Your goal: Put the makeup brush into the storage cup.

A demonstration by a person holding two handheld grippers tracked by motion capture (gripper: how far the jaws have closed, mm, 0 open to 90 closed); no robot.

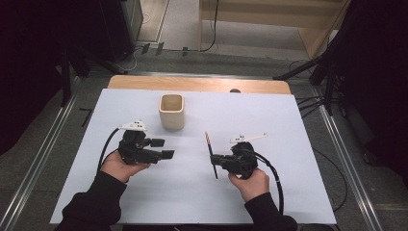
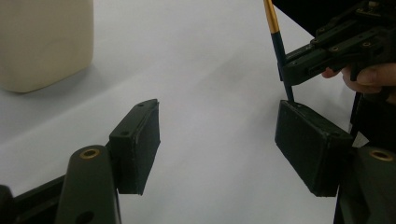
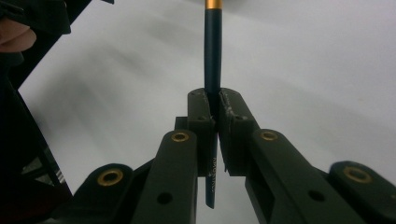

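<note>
In the right gripper view the right gripper (image 3: 215, 105) has its jaws clenched on a slim dark-blue pencil (image 3: 212, 60) with a gold band near its far end. The shaft runs straight up between the pads; its top is cut off by the frame edge, so the tip beyond the gold band cannot be seen there. Its lower end hangs free below the pads, and the small print on it is too fine to read. The background in that view is streaked with blur.

From the high view the right gripper (image 1: 214, 160) holds the pencil (image 1: 210, 154) lifted off the white table (image 1: 288, 144), slanted, with its orange-toned end pointing away from the person. The right hand (image 1: 250, 185) wraps the gripper body from below, hiding part of it.

The left gripper (image 2: 217, 140) has its jaws released, wide apart with nothing but bare table between them. In the high view the left gripper (image 1: 166, 148) sits in the left hand (image 1: 120, 166), well apart from the pencil.

A cream square-sided cup (image 1: 172, 111) stands upright on the table beyond both grippers, nearer the left one. In the left gripper view the cup (image 2: 44, 42) is cropped at the top and left.
</note>
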